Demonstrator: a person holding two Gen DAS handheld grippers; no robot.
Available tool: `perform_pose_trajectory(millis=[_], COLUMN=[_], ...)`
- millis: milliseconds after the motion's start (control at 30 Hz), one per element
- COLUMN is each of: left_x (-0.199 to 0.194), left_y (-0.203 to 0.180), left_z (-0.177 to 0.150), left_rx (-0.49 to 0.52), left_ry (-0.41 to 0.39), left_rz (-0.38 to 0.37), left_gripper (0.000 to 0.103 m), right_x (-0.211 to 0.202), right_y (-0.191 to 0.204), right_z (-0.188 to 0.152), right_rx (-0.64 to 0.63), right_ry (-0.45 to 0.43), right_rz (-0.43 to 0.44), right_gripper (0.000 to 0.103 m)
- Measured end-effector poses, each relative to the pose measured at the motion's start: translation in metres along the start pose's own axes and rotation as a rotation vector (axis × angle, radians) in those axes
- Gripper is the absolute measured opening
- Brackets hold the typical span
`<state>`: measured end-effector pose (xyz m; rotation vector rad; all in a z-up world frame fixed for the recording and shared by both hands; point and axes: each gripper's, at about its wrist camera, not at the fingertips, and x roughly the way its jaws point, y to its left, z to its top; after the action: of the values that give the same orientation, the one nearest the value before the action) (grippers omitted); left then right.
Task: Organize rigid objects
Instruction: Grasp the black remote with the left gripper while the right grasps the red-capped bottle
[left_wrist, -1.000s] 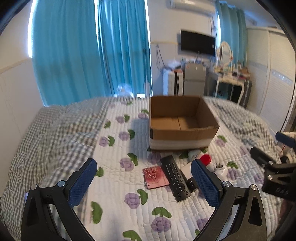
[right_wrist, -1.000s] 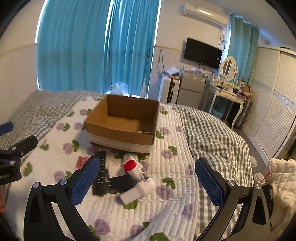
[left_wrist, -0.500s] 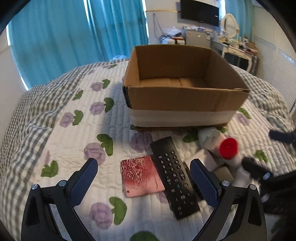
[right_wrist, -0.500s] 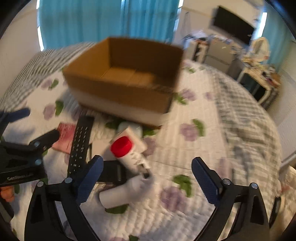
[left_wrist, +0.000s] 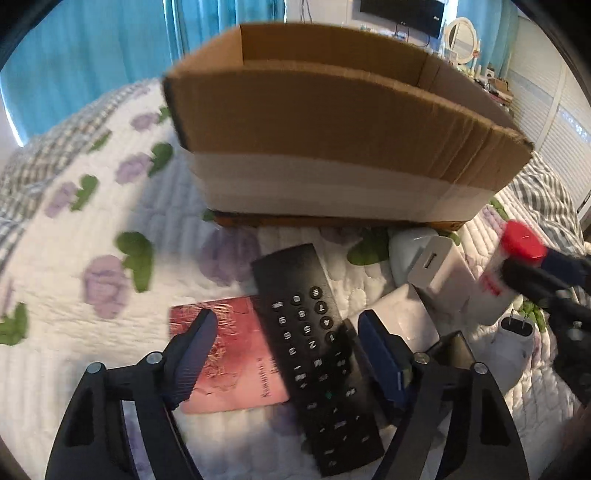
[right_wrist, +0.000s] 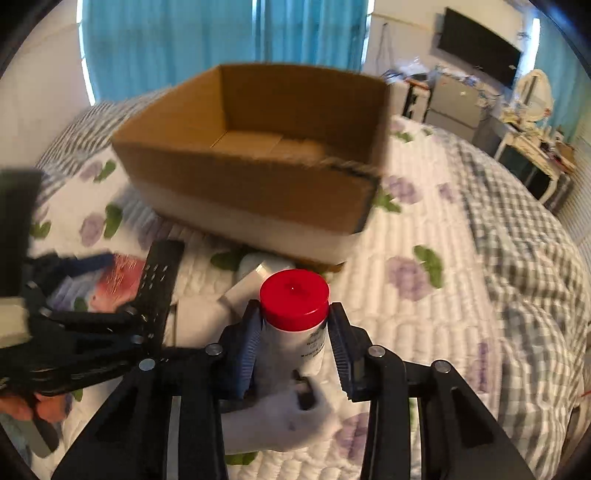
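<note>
An open cardboard box (left_wrist: 332, 122) stands on the quilted bed; it also shows in the right wrist view (right_wrist: 258, 177). In front of it lie a black remote (left_wrist: 314, 332), a pink card (left_wrist: 229, 362), a grey adapter (left_wrist: 439, 273) and a white plug (left_wrist: 513, 350). My left gripper (left_wrist: 284, 336) is open, its fingers astride the remote and the card. My right gripper (right_wrist: 293, 332) is shut on a white bottle with a red cap (right_wrist: 294, 299), its pads against the bottle's sides; the bottle also shows in the left wrist view (left_wrist: 506, 266).
The flowered quilt (right_wrist: 424, 295) covers the bed, with a checked blanket (right_wrist: 517, 240) to the right. Blue curtains (right_wrist: 221, 40), a wall TV (right_wrist: 480, 48) and a cluttered dressing table (right_wrist: 528, 122) stand beyond the bed.
Both grippers have dropped towards the objects in front of the box. My left gripper has narrowed around the remote and card. My right gripper has closed on the red-capped bottle.
</note>
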<state>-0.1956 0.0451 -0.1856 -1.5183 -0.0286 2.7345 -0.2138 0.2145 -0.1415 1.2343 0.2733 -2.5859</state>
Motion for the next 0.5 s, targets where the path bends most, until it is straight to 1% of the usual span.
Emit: perform_pose_trajectory(millis=[33, 133, 167, 267, 300, 400, 500], left_x=[0.005, 0.01, 0.014, 0.02, 0.021, 0.016, -0.002], left_y=[-0.001, -0.005, -0.006, -0.014, -0.016, -0.015, -0.014], left_z=[0.002, 0.01, 0.012, 0.015, 0.014, 0.014, 0.011], left_rx=[-0.002, -0.003, 0.001, 0.051, 0.063, 0.06, 0.069], left_ry=[0.009, -0.013, -0.008, 0.0, 0.003, 0.009, 0.001], left_rz=[-0.005, -0.028, -0.011, 0.04, 0.038, 0.02, -0.006], left_gripper=[0.074, 0.073, 0.072, 0.058, 0.048, 0.044, 0.041], right_x=[-0.002, -0.004, -0.003, -0.004, -0.001, -0.002, -0.004], right_y=[-0.002, -0.005, -0.005, -0.005, -0.002, -0.002, -0.003], right_z=[0.001, 0.003, 0.003, 0.002, 0.003, 0.003, 0.0], right_rx=[0.0, 0.014, 0.013, 0.009, 0.009, 0.009, 0.013], right_ry=[-0.007, -0.012, -0.008, -0.009, -0.011, -0.017, -0.02], right_rz=[-0.009, -0.003, -0.002, -0.005, -0.007, -0.011, -0.016], right_gripper=[0.036, 0.036, 0.036, 0.036, 0.036, 0.036, 0.036])
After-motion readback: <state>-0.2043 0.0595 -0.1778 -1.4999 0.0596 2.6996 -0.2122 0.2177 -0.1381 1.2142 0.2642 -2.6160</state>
